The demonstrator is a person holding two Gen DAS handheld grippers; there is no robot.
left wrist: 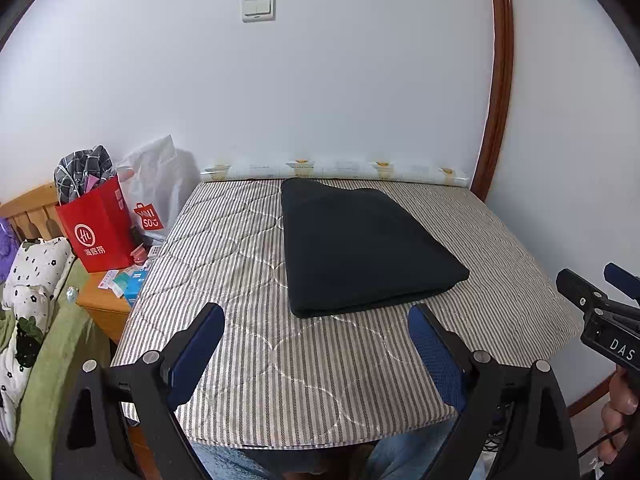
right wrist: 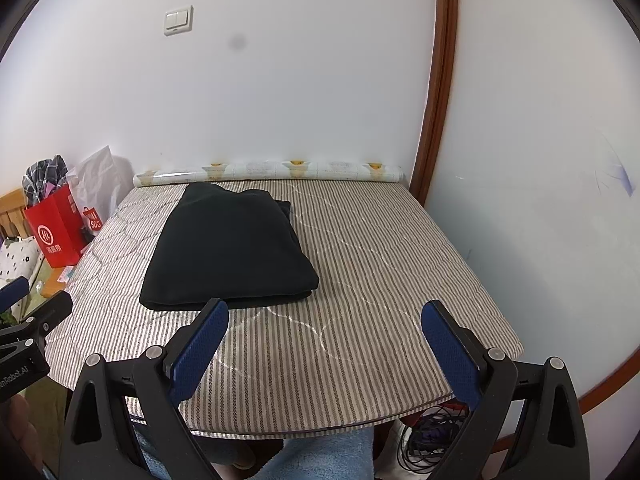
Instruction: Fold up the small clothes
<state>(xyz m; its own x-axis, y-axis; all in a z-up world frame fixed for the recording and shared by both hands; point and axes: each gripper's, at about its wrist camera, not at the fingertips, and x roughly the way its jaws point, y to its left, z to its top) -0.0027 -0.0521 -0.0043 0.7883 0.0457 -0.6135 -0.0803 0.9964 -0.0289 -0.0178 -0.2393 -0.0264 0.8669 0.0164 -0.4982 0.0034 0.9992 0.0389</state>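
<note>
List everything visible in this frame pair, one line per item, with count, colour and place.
folded garment: 1, black, on the table, centre-left
table cover: 1, grey-and-white striped, over the tabletop
paper roll: 1, white with yellow print, along the table's far edge at the wall
gift bag: 1, red, on the wooden stand left of the table
plastic bag: 1, white, behind the red bag
wall switch: 1, white, on the wall
left gripper: 1, black with blue pads, open, near edge
right gripper: 1, same colours, open, near edge
</note>
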